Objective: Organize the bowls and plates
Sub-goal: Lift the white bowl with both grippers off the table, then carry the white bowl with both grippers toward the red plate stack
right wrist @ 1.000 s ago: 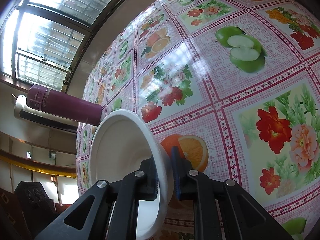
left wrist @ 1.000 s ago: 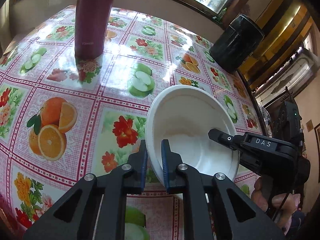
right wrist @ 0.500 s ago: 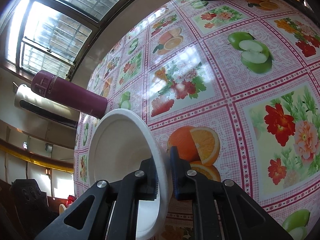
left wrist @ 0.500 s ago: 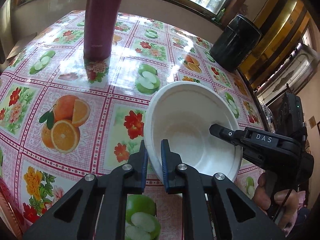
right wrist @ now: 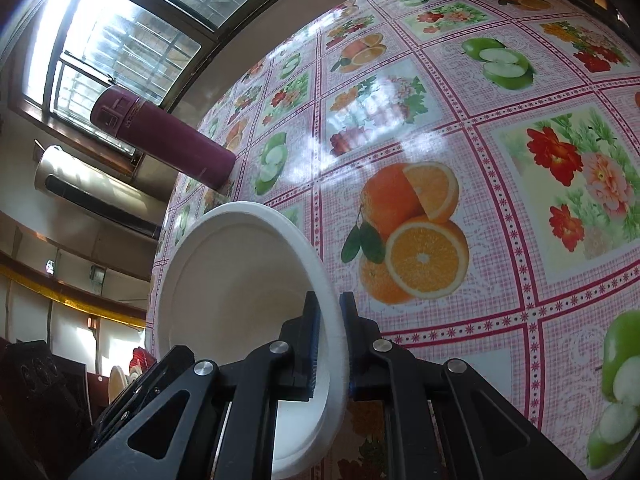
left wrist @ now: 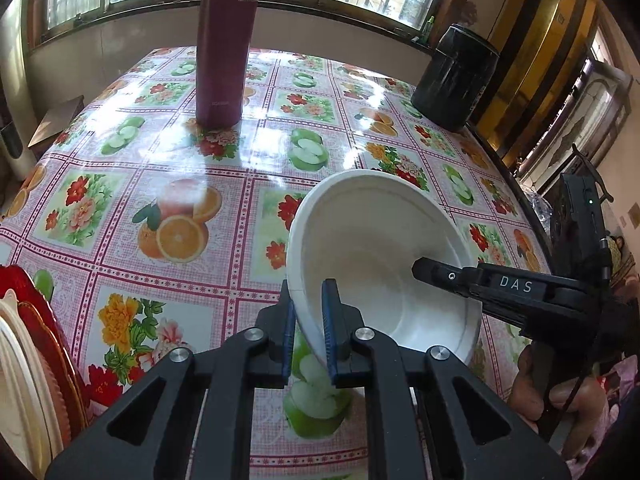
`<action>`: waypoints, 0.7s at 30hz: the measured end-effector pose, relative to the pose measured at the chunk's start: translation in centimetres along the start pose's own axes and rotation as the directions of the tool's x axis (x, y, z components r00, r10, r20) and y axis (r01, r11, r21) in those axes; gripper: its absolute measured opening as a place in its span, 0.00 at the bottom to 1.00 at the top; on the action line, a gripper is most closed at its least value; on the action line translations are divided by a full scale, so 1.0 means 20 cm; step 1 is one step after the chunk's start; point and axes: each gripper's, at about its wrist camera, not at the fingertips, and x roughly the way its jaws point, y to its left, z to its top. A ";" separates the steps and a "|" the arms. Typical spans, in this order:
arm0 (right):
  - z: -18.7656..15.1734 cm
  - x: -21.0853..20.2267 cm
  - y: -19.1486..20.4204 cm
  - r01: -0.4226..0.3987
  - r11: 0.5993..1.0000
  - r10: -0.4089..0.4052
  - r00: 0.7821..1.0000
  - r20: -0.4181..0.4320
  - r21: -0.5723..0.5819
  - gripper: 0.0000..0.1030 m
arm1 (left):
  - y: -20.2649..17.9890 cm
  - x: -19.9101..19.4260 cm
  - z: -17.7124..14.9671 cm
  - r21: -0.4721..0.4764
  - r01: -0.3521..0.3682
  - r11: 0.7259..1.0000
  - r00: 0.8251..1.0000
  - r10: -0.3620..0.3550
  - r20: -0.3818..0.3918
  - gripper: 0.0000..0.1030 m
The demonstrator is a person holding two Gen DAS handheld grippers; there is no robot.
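The round white foam bowl (left wrist: 380, 256) hangs tilted above the surface (left wrist: 168, 184) with its fruit-and-flower oilcloth, pinched at opposite sides of its rim: my left jaws are closed on the near edge, my right jaws on the far one. Upright plates (left wrist: 28, 368), red and cream and perhaps racked, stand at the left; a tall maroon flask (left wrist: 224, 52) stands behind.

White bowl (left wrist: 380, 248) tilted above the table, rim clamped both sides.
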 end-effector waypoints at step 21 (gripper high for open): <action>-0.24 -0.14 0.43 -0.069 0.989 0.069 0.998 -0.005 -0.130 0.11 | 0.18 -0.43 -0.14 0.031 -0.081 0.996 0.983 0.074 0.169 0.11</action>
